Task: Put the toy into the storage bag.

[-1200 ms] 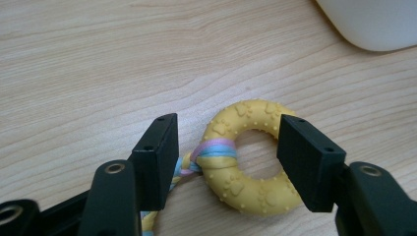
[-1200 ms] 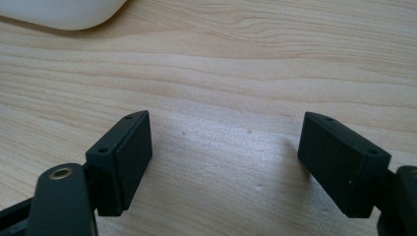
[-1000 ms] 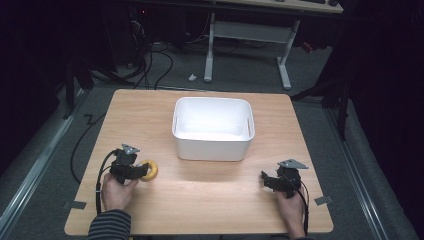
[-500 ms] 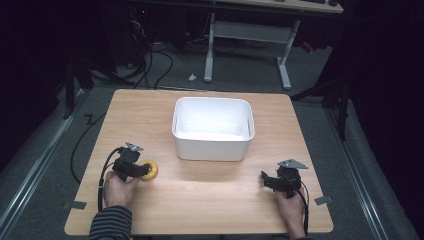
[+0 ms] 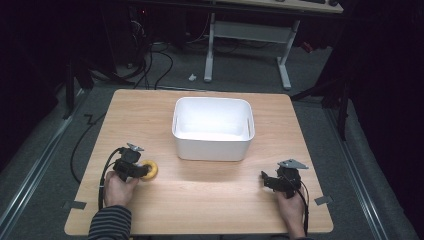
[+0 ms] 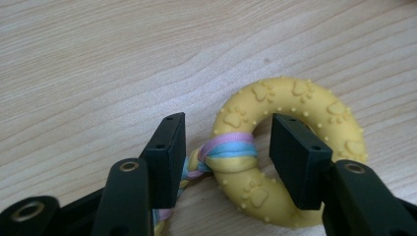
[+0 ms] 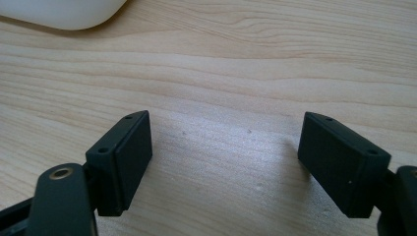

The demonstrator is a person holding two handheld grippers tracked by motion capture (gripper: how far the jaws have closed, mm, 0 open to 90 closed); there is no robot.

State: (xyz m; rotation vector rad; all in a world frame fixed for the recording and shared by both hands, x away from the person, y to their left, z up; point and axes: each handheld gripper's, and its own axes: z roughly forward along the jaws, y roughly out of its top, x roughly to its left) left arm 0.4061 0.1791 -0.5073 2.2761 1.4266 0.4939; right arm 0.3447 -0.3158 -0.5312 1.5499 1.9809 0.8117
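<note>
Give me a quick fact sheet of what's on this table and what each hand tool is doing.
Surface: wooden table
Toy: yellow ring with paw prints and a pastel rope knotted on it, lying flat
Container: white tub, mid-table, looks empty
Left gripper: jaws open, either side of the ring's knotted part
Right gripper: jaws open over bare wood, nothing between them

Matt yellow rubbery ring with raised pawprints, smooth wood-grain table
</note>
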